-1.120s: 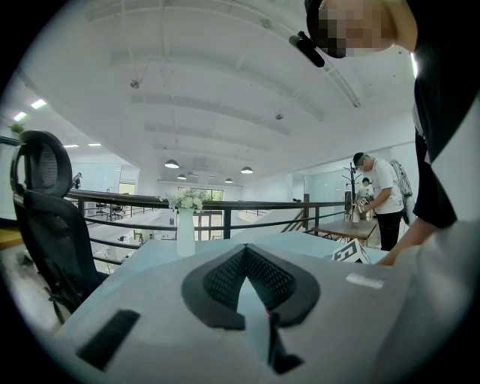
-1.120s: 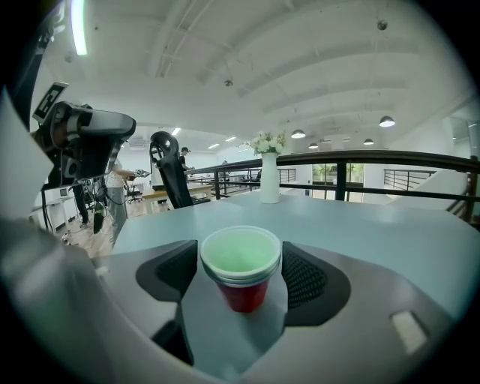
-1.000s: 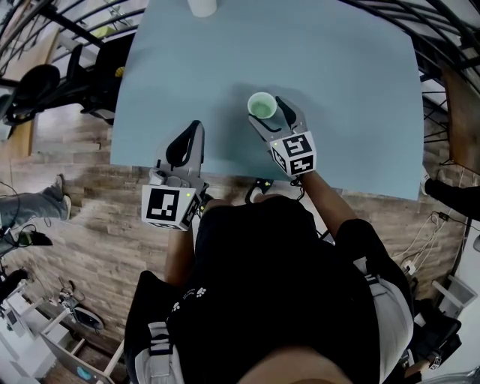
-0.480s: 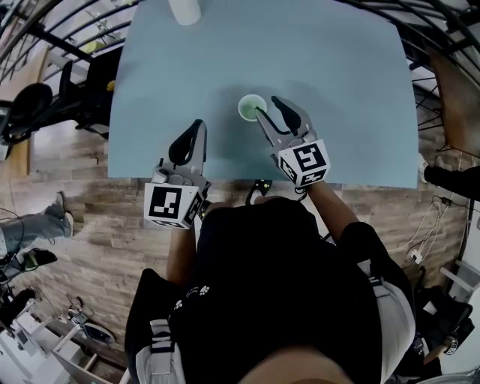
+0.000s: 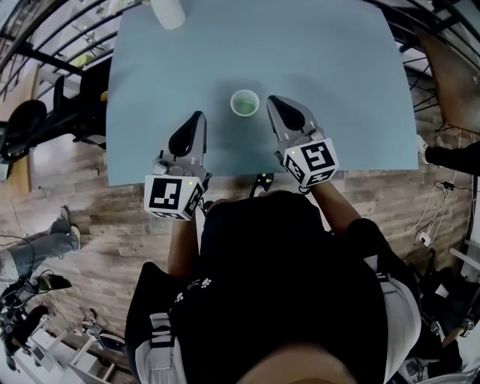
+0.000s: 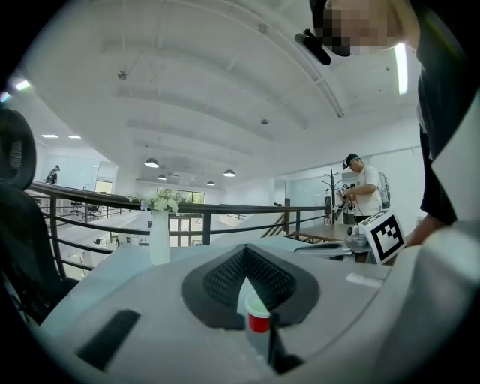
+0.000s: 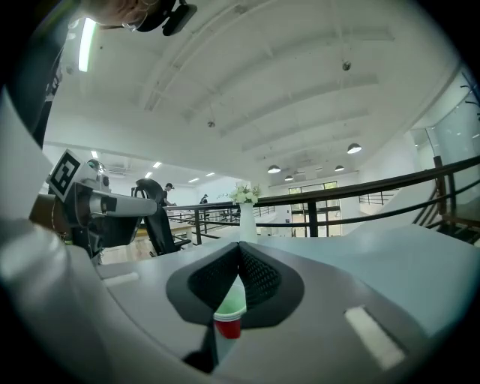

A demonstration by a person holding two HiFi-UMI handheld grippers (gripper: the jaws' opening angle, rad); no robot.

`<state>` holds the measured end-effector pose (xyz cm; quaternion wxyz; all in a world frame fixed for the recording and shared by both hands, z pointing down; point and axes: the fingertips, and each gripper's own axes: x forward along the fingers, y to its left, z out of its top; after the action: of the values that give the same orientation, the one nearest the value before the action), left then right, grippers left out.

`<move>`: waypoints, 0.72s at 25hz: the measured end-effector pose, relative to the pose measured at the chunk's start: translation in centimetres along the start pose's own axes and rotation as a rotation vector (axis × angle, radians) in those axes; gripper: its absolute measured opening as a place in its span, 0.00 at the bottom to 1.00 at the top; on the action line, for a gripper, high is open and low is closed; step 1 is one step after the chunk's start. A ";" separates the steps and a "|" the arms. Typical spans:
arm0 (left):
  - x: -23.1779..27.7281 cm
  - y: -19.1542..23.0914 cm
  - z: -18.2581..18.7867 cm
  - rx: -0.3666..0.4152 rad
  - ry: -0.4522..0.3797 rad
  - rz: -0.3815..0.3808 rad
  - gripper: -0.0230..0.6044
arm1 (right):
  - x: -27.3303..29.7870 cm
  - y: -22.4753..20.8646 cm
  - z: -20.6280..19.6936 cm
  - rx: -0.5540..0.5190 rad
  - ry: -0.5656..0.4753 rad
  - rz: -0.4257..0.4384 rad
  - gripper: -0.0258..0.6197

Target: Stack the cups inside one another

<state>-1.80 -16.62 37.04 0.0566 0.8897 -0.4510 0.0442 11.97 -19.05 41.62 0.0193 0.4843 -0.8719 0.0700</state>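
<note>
A green cup (image 5: 244, 102) sits nested in a red cup on the light blue table (image 5: 337, 67), upright near the middle. In the gripper views the pair shows as a red body with a green rim (image 6: 259, 316) (image 7: 229, 315) just past the jaw tips. My right gripper (image 5: 274, 102) is just right of the cups and apart from them. Its jaws have just been closing and are now shut with nothing between them. My left gripper (image 5: 197, 118) hangs to the cups' left near the table's front edge, also shut and empty.
A white vase with flowers (image 5: 166, 11) stands at the table's far left edge. Black railings and an office chair (image 5: 30, 97) lie beyond the table's left side. The table's front edge runs just behind both grippers.
My right gripper had its jaws open around the cups; it has drawn back to the right, risen and shut. The cups stay on the table. The left gripper has shifted only slightly.
</note>
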 end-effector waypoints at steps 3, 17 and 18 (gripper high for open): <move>0.2 -0.3 -0.2 0.005 0.002 -0.015 0.02 | -0.6 0.0 0.1 0.017 -0.005 -0.010 0.06; 0.8 -0.4 -0.3 0.000 0.015 -0.029 0.02 | -0.3 0.4 -0.8 0.027 0.038 -0.005 0.06; 0.7 -0.4 -0.5 -0.004 0.018 -0.028 0.02 | -0.2 0.6 -0.8 0.028 0.040 -0.002 0.06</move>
<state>-1.08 -16.91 37.57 0.0629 0.8953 -0.4382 0.0507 11.56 -18.48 42.36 0.0298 0.4837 -0.8699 0.0918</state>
